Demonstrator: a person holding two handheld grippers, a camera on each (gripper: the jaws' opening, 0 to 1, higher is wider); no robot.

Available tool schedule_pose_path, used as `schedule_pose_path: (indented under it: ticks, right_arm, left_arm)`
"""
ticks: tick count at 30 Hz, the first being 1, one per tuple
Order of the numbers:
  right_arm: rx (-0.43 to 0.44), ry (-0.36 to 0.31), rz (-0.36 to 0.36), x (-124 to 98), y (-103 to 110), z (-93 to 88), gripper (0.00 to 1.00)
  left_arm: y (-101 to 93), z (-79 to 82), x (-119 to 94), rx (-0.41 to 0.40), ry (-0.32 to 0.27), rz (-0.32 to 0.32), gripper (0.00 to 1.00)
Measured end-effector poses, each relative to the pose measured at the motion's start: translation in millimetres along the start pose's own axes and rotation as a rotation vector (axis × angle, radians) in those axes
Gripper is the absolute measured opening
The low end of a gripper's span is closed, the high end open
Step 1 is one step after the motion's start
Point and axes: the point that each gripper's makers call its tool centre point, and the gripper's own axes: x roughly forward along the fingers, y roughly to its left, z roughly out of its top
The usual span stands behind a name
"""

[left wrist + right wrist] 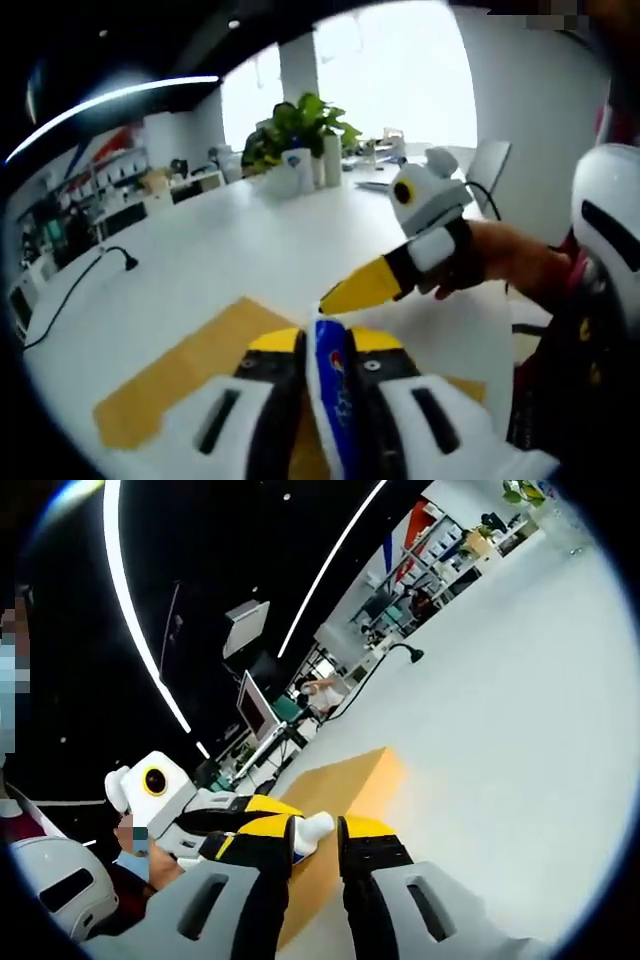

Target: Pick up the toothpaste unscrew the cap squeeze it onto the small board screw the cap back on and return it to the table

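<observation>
In the left gripper view my left gripper (325,342) is shut on the blue toothpaste tube (332,395), which points forward between its yellow-tipped jaws. The right gripper (340,297), held by a hand (505,262), comes in from the right, its yellow tip meeting the tube's front end. In the right gripper view the white cap (318,827) sits in the narrow gap of my right gripper (317,830), whose jaws are closed on it. The left gripper (268,805) reaches in from the left. The small tan board (190,375) (355,780) lies on the white table (200,250) below both grippers.
Potted plants (300,130) and white containers stand at the table's far end. A black cable with a plug (112,262) (395,658) trails across the table. Shelves, a monitor (255,708) and a seated person (320,693) lie beyond the table.
</observation>
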Motion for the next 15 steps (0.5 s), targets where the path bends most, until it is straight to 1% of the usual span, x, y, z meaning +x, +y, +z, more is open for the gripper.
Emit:
schedule_pose_path:
  ticks: [7, 11, 12, 14, 15]
  right_arm:
    - [0.03, -0.004, 0.016, 0.9, 1.5, -1.7, 0.17]
    - [0.089, -0.024, 0.046, 1.3, 2.9, -1.5, 0.16]
    - [0.093, -0.024, 0.045, 0.9, 2.1, -1.6, 0.17]
    - [0.095, -0.023, 0.041, 0.5, 1.9, -2.2, 0.16]
    - [0.108, -0.029, 0.055, 0.8, 4.0, -1.7, 0.13]
  left_arm:
    - [2.0, 0.1, -0.2, -0.003, -0.008, -0.001, 0.15]
    - [1.1, 4.0, -2.8, -0.008, -0.022, -0.007, 0.13]
    - [0.1, 6.8, -4.4, -0.008, -0.032, -0.012, 0.11]
    - [-1.1, 17.7, -9.2, -0.011, -0.079, -0.028, 0.0]
    - [0.4, 21.0, -9.9, -0.01, -0.092, -0.034, 0.0]
